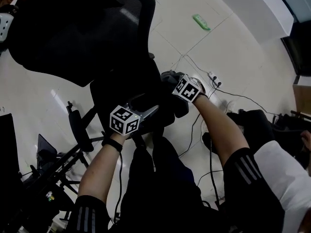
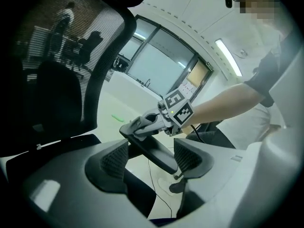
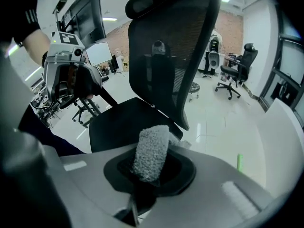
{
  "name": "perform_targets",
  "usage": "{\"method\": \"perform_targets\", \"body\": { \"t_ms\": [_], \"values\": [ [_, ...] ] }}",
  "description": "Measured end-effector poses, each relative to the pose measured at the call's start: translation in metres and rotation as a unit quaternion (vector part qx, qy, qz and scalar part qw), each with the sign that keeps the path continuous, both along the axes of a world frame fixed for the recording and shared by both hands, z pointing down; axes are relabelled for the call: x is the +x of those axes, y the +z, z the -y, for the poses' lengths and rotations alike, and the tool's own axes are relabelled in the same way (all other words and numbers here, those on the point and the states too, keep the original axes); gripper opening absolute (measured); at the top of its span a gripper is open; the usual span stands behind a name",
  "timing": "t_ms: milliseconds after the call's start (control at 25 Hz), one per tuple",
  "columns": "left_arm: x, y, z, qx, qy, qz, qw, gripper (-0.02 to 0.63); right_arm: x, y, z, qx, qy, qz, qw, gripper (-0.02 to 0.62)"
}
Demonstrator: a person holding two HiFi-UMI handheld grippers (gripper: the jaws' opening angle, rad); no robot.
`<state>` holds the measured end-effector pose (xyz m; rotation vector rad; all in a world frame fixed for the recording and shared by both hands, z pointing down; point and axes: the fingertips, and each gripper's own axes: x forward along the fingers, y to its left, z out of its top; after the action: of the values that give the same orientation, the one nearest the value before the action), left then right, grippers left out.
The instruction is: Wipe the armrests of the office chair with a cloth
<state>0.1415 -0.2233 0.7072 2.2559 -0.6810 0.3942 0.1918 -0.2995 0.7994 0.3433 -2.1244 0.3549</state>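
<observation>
Two grippers (image 2: 152, 156) (image 3: 150, 169), one cloth (image 3: 151, 151)

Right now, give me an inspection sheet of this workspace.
Surface: pale, glossy tiled floor.
Job's things: black office chair; its armrest; grey cloth.
Clutter: small green object lying on the floor.
Grippers: left gripper has its jaws apart with the armrest between them, contact unclear; right gripper has its jaws shut on the cloth, at the armrest's far end.
Cables: power strip with black cables trailing over the floor.
Surroundings: another office chair, brick wall, windows.
</observation>
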Motion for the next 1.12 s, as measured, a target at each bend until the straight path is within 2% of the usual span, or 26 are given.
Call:
{"method": "perform_targets", "body": {
  "t_ms": [560, 1120],
  "values": [
    [0.035, -0.003, -0.043, -0.007, 0.050, -0.008, 0.9987, 0.324, 0.047, -0.004, -0.104, 0.007, 0.026, 0.010, 1.000, 0.037],
    [0.021, -0.008, -0.086, -0.016, 0.045, -0.020, 0.9987, 0.324, 0.054, -0.003, -0.173, -0.006, 0.042, -0.011, 0.999, 0.037]
  ]
}}
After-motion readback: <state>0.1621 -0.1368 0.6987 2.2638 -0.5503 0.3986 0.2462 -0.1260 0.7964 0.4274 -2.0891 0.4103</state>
